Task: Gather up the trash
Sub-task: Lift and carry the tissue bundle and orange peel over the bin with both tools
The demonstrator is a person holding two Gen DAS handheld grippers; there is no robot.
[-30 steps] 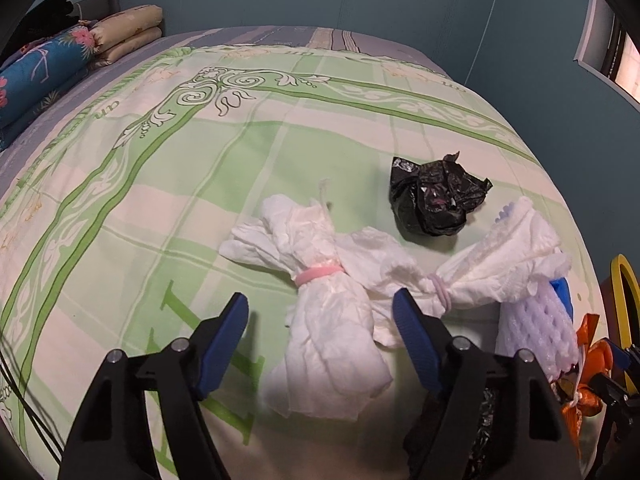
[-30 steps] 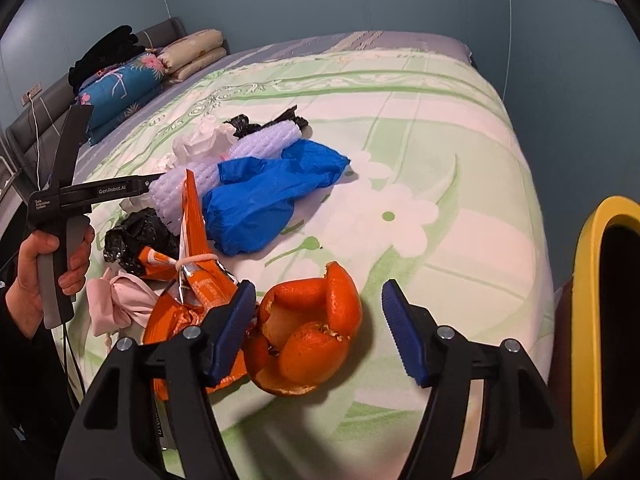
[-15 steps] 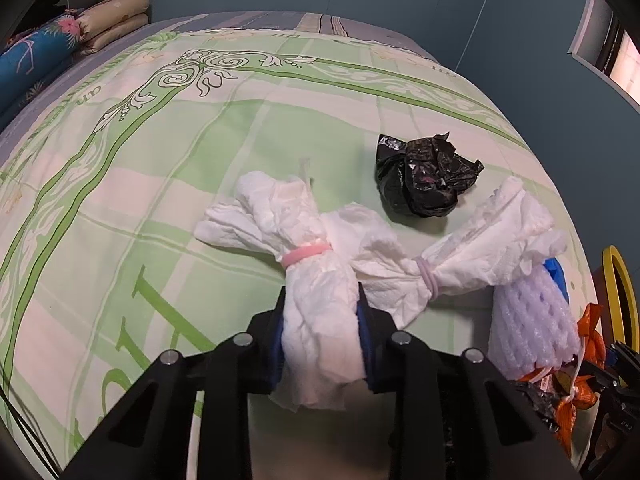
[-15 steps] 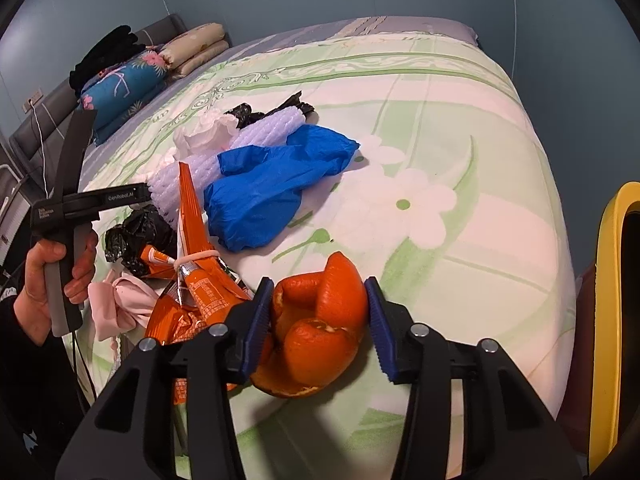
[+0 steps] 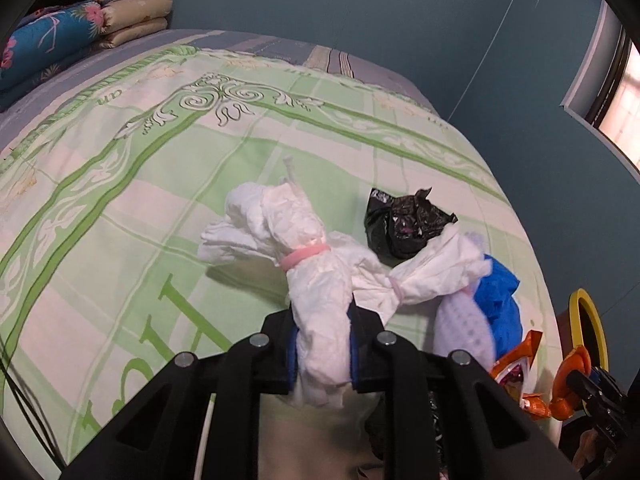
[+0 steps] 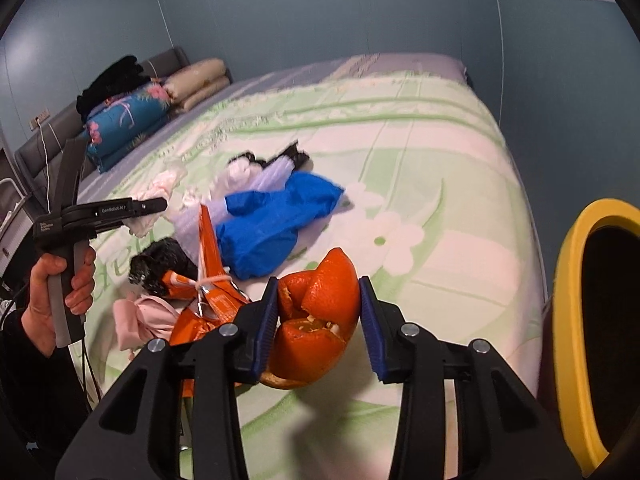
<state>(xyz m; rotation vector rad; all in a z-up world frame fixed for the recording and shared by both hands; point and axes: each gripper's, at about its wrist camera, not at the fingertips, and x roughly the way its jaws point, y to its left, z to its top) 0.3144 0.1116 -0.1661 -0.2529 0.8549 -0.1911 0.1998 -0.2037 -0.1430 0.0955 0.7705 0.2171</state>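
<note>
From my left wrist view I see a bed cover (image 5: pixel 120 184), pale green and white with scroll patterns and large green letters, spread over the mattress. At its far left corner sits a folded blue floral quilt (image 5: pixel 48 46) with beige pillows (image 5: pixel 136 16) stacked just beside it. From the right wrist view, a black garment (image 6: pixel 114 82) lies on top of that quilt, against a grey headboard (image 6: pixel 40 148). Teal walls (image 6: pixel 320 12) surround the bed, and a window (image 5: pixel 620 92) glows at right.
</note>
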